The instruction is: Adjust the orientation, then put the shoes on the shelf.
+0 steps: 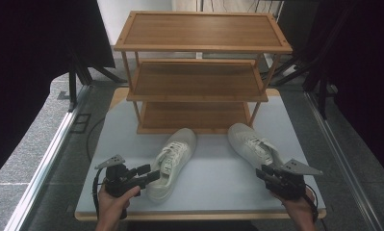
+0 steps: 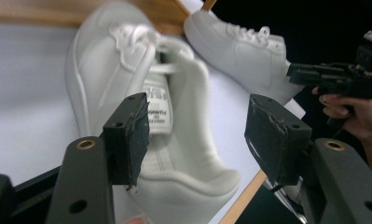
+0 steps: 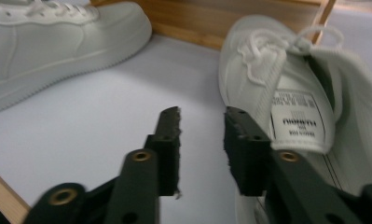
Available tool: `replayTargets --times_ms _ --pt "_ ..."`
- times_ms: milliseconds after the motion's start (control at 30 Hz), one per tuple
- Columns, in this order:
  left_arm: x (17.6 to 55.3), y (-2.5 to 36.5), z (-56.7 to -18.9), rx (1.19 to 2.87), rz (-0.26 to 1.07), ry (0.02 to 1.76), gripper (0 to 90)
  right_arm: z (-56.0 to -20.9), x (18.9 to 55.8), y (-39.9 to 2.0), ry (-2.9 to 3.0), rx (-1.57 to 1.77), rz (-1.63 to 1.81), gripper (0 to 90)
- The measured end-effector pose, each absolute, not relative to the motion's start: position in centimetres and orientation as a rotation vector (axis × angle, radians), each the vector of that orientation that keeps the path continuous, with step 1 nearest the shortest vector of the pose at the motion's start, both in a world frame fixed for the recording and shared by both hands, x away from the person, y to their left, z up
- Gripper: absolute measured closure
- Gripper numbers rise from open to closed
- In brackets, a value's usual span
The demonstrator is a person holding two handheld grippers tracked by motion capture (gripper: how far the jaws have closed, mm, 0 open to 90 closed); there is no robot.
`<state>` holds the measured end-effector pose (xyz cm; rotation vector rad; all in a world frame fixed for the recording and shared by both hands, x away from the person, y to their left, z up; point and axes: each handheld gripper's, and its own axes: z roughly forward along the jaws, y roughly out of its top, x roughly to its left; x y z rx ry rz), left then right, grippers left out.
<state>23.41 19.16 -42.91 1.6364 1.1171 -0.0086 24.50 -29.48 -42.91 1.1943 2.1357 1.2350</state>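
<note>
Sneakers, two white ones (image 1: 172, 161) (image 1: 251, 143), are lying before one three-tier wooden rack (image 1: 199, 72). Left gripper (image 1: 148, 174) is gaping wide around one sneaker's heel; right gripper (image 1: 265, 173) is standing partly apart, gripping nothing.

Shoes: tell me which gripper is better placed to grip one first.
Probably left. The left gripper has its open jaws at the heel of the left shoe, collar between them. The right gripper stands beside the right shoe, nothing between its jaws.

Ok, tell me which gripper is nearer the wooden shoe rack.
Right, by a narrow margin. The right gripper sits at the heel of the right sneaker, below the wooden shoe rack. The left gripper is lower, beside the left sneaker.
</note>
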Motion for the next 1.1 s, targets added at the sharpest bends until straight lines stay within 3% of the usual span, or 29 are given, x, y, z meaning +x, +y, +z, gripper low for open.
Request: replayTargets --times_ms 33,233,633,867,1100 --pt "23.3 19.3 -42.6 1.631 0.012 1.112 40.0 -42.6 24.4 -29.4 2.111 1.171 1.265 59.5" --pt "23.5 19.9 -42.5 1.627 0.080 1.124 39.9 -41.5 24.1 -29.8 2.026 1.137 1.332 47.5" --pt "24.6 19.1 -41.3 1.685 0.163 1.119 39.3 -38.9 27.4 -31.9 2.017 1.117 1.308 35.9" --pt "25.9 17.9 -41.6 1.751 0.191 1.132 39.1 -38.7 29.4 -34.2 2.054 1.129 1.316 36.3" --pt "28.3 16.1 -42.4 1.831 0.171 1.146 38.5 -41.4 31.6 -36.3 2.175 1.184 1.298 39.7"
